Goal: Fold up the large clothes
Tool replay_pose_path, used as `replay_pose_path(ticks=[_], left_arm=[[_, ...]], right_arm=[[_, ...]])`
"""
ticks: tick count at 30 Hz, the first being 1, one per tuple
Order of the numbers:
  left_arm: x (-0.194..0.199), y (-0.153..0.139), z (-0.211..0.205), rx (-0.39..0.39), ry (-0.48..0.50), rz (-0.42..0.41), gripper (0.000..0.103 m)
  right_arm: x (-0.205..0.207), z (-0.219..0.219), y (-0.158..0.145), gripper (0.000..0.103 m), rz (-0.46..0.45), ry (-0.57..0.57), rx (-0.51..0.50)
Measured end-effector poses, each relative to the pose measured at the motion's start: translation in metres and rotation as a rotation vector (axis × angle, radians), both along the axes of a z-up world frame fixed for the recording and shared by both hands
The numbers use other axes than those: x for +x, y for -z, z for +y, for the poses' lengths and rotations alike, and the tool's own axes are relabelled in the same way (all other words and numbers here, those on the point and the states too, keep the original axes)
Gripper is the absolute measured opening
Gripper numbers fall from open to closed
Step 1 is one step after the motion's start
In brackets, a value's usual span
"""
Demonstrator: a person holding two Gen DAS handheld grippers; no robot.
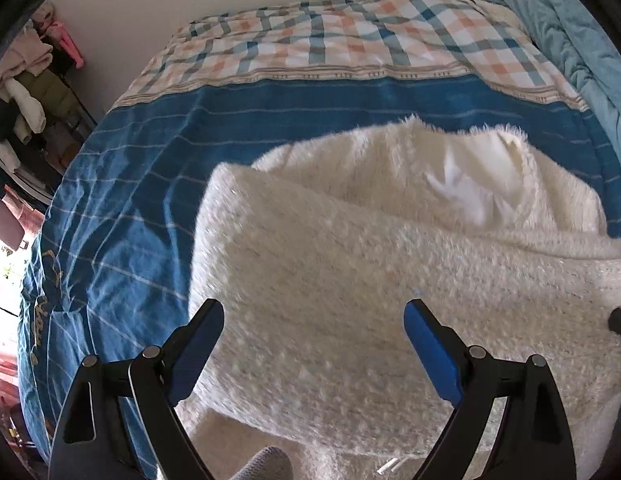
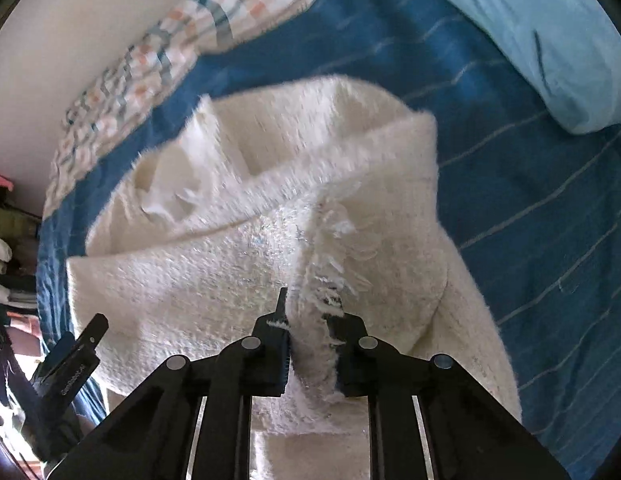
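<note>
A large cream fuzzy garment (image 1: 350, 280) lies partly folded on the blue striped bedspread (image 1: 130, 200), its white-lined neck opening (image 1: 470, 188) toward the far side. My left gripper (image 1: 314, 316) is open, its blue-padded fingers spread just above the folded-over layer, holding nothing. My right gripper (image 2: 310, 312) is shut on a fringed edge of the same garment (image 2: 250, 260) and holds that fold lifted. The left gripper also shows at the lower left of the right wrist view (image 2: 76, 356).
A checked orange-and-blue blanket (image 1: 330, 40) covers the far part of the bed by the white wall. A light blue quilt (image 2: 530, 32) lies bunched at the right. A rack of hanging clothes (image 1: 18, 92) stands past the bed's left edge.
</note>
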State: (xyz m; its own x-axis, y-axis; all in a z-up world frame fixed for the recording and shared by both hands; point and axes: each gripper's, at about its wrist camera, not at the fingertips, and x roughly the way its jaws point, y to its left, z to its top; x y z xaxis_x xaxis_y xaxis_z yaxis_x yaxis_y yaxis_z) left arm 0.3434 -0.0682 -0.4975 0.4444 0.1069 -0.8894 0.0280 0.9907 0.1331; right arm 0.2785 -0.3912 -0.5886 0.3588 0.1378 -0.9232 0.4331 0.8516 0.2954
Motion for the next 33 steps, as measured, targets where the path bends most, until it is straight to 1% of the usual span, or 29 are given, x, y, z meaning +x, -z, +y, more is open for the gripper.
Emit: replay_pose_path(ticks=[4,10,14,21,26,33], left_arm=[[0.005,-0.009,0.007,-0.012,-0.013,-0.016,0.092],[0.011,-0.020,0.012,-0.018,-0.013,-0.042,0.092],[0.012,-0.022,0.015,-0.020,-0.019,-0.049,0.092],[0.012,-0.019,0.019,-0.013,-0.024,-0.039,0.092],[0.012,-0.018,0.019,-0.006,-0.019,-0.039,0.092],[0.013,-0.015,0.021,0.003,-0.017,-0.034,0.092]], right_arm=[[-0.001,-0.005,-0.015,0.015,-0.042,0.001,-0.021],[0.004,-0.019,-0.023,0.014,-0.057,0.007,-0.054],[0.010,-0.024,-0.017,0.012,-0.045,0.019,-0.068],[0.016,-0.024,0.002,0.010,-0.015,0.031,-0.074],[0.015,-0.025,0.002,0.009,-0.028,0.042,-0.083],[0.015,-0.025,0.007,0.009,-0.026,0.077,-0.139]])
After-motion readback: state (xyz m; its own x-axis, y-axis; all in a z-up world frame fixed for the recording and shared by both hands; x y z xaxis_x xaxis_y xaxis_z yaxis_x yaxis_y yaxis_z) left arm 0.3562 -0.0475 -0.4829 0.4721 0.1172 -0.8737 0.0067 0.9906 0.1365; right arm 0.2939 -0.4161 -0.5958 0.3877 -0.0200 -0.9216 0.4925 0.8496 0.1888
